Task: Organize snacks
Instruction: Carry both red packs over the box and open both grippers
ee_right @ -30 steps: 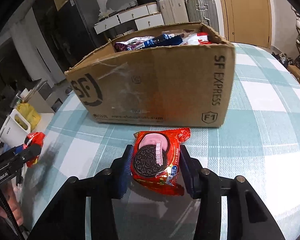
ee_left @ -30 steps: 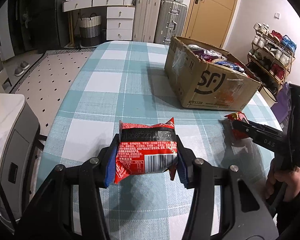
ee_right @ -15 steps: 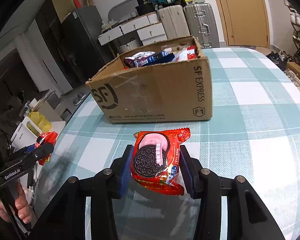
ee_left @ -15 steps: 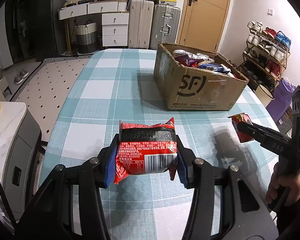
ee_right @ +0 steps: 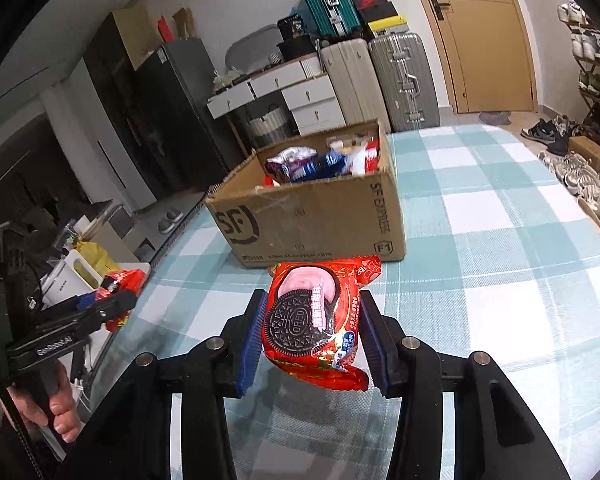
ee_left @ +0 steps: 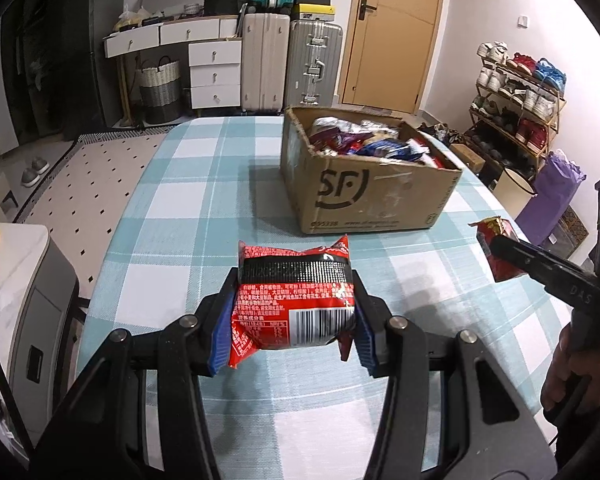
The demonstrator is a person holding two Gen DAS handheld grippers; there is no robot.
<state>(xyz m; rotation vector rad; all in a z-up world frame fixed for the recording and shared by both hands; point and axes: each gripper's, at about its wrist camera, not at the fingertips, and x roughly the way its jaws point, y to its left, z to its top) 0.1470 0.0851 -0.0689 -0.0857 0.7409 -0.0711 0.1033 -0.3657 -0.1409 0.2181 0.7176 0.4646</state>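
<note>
My left gripper (ee_left: 294, 312) is shut on a red and black snack packet (ee_left: 296, 304), held above the checked table (ee_left: 188, 216). My right gripper (ee_right: 312, 332) is shut on a red Oreo packet (ee_right: 316, 320), also held above the table. An open cardboard SF box (ee_left: 364, 192) full of snack packets stands ahead of both grippers; it also shows in the right wrist view (ee_right: 312, 216). The right gripper with its packet shows at the right of the left wrist view (ee_left: 500, 252). The left gripper with its packet shows at the left of the right wrist view (ee_right: 116, 296).
The table's left edge drops to a tiled floor (ee_left: 80, 184) and a white cabinet (ee_left: 20, 280). Suitcases (ee_left: 292, 68), drawers (ee_left: 212, 72) and a door (ee_left: 396, 32) stand beyond the table. A shoe rack (ee_left: 516, 100) is at the right.
Both grippers have risen and drawn back from the box, each still holding its packet. The box now looks smaller and farther, and its contents show from above.
</note>
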